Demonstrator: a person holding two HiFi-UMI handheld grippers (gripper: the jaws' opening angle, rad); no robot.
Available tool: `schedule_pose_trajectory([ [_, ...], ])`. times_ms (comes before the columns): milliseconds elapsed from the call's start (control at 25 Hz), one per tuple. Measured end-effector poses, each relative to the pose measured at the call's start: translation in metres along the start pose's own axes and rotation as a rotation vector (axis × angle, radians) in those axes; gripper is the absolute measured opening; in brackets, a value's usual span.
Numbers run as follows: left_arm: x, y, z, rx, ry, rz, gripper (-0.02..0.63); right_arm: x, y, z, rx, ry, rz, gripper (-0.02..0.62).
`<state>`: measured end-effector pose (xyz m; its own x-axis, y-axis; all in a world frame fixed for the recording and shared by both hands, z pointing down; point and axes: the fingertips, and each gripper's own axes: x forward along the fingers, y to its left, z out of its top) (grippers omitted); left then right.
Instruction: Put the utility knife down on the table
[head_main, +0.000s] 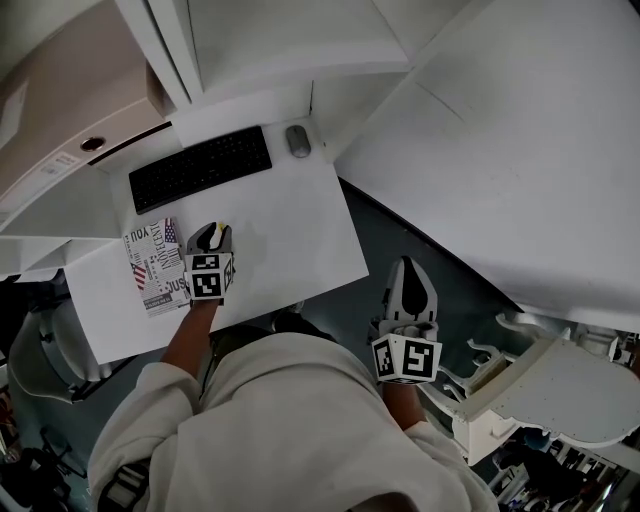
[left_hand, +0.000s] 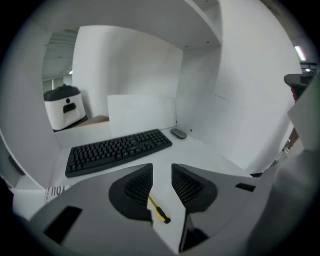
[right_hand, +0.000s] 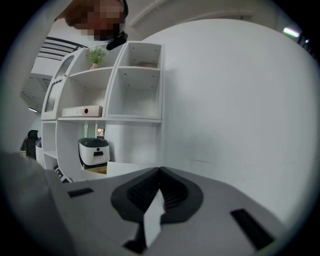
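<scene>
The utility knife (left_hand: 158, 210), yellow with a black end, lies on the white table (head_main: 290, 230) in the gap under my left gripper's jaws; the left jaw hides its far part. My left gripper (left_hand: 161, 171) is open above it, and its jaws do not touch the knife. In the head view the left gripper (head_main: 210, 234) hovers over the table's front left. My right gripper (head_main: 408, 268) hangs off the table's right edge, above the floor. In its own view the right gripper (right_hand: 160, 173) is shut with nothing in it.
A black keyboard (head_main: 200, 167) and a grey mouse (head_main: 298, 140) lie at the back of the table. A printed magazine (head_main: 155, 265) lies just left of my left gripper. White shelves (right_hand: 135, 85) and a white appliance (left_hand: 64, 106) stand behind.
</scene>
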<state>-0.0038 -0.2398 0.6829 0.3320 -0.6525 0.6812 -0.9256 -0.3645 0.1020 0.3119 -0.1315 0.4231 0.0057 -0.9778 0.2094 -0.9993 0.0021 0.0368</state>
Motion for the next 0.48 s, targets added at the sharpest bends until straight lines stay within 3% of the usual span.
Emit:
schedule_pose_trajectory([
  [200,-0.032,-0.012,0.042,0.151,-0.175,-0.058,0.106,-0.012,0.016,0.007,0.004,-0.023,-0.025,0.003],
  [480,-0.090,-0.027,0.090,0.264,-0.379,-0.128,0.100,-0.031,0.038,0.022,-0.004,-0.060,-0.055,0.003],
])
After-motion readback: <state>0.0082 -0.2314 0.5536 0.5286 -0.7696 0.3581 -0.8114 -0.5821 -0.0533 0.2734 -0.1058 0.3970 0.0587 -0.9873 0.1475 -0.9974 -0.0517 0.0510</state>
